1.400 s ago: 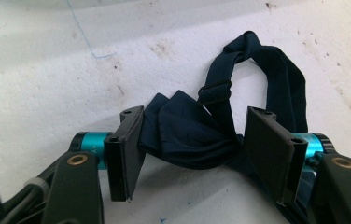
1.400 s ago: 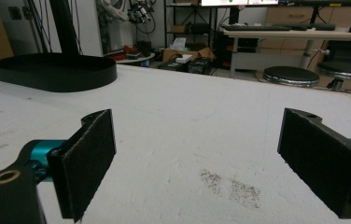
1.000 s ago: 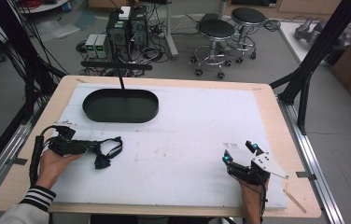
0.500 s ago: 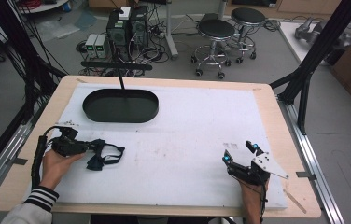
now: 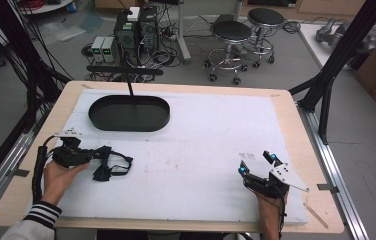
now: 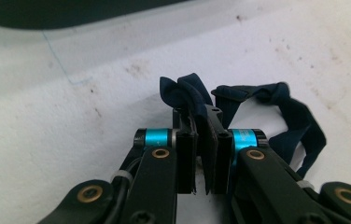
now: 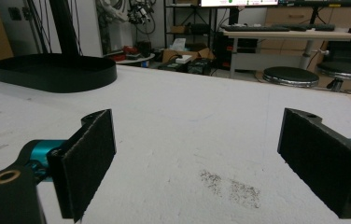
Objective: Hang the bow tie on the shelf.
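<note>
Where the left gripper (image 6: 200,163) meets the cloth, its two black jaws are pressed nearly together on a fold of a dark blue fabric piece with straps (image 6: 276,116), a pinched flap of the cloth rising just beyond the tips. In the left gripper view the straps loop away to the right of the jaws and lie on the stained white mat (image 6: 71,130). From the high view, that gripper (image 5: 97,156) lies low over the near left part of the mat, the fabric (image 5: 113,165) trailing to its right, and the person's left hand (image 5: 58,176) holds the gripper body from behind, a striped cuff (image 5: 43,214) showing at the wrist.

At the near right, the right gripper (image 7: 201,158) has its jaws spread wide apart with nothing between them; its padded fingers (image 7: 89,158) frame bare mat and a small grey smudge (image 7: 232,186). Seen from above, this gripper (image 5: 257,163) sits near the mat's right near corner, held by the right hand (image 5: 271,212), well apart from the fabric.

Farther off, a black oval tray (image 5: 129,114) rests on the far left part of the mat (image 5: 201,150), which covers most of the wooden table (image 5: 296,115). Beyond the table stand two stools (image 5: 231,35) and some electronics boxes (image 5: 136,30) on the floor.
</note>
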The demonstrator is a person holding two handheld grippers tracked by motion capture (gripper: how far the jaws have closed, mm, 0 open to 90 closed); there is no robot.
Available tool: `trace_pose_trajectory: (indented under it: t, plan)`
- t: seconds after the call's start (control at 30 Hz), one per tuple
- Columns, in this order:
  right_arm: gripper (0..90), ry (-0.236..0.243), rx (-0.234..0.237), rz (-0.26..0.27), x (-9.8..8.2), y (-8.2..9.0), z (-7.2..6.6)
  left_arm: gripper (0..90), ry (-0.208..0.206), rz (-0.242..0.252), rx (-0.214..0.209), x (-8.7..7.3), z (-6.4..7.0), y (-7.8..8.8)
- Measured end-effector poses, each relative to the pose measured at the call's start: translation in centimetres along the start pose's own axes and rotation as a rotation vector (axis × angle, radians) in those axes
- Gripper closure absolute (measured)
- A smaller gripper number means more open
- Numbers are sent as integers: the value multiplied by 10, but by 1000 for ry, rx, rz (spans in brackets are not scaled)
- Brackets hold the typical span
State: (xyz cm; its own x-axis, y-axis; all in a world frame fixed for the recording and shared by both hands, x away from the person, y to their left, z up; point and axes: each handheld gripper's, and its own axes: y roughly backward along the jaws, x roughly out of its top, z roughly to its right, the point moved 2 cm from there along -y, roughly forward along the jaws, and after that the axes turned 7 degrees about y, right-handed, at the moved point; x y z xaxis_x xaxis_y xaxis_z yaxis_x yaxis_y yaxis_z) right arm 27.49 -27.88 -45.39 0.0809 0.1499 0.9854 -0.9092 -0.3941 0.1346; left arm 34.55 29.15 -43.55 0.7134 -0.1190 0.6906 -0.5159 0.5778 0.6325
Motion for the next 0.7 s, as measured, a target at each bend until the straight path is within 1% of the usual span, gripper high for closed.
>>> trace_pose_trajectory:
  t: [0.13,0.2,0.27,0.3,0.33,0.37,0.4,0.47,0.6,0.63,0.7]
  plan:
    - [104,0,0,0,0,0,0,848,-17,34,-1,5,2,7]
    - [104,1,0,0,0,0,0,848,-41,45,9,8,5,10]
    - [105,1,0,0,0,0,0,849,-59,59,9,13,8,13]
    - [105,2,0,0,0,0,0,849,-55,83,-3,16,10,15]
    - [105,2,0,0,0,0,0,850,-55,83,-3,16,10,15]
    - [105,1,-1,1,0,0,0,850,-66,84,3,18,11,16]
    - [105,1,0,1,0,0,0,850,-73,99,5,19,12,17]
    - [104,1,-1,1,0,0,0,850,-79,109,3,21,14,19]
    - [104,1,0,0,0,0,0,850,-104,144,11,24,16,22]
    - [104,0,1,1,0,0,0,850,-117,150,15,25,16,23]
    - [104,1,0,0,0,0,0,850,-118,167,10,26,17,24]
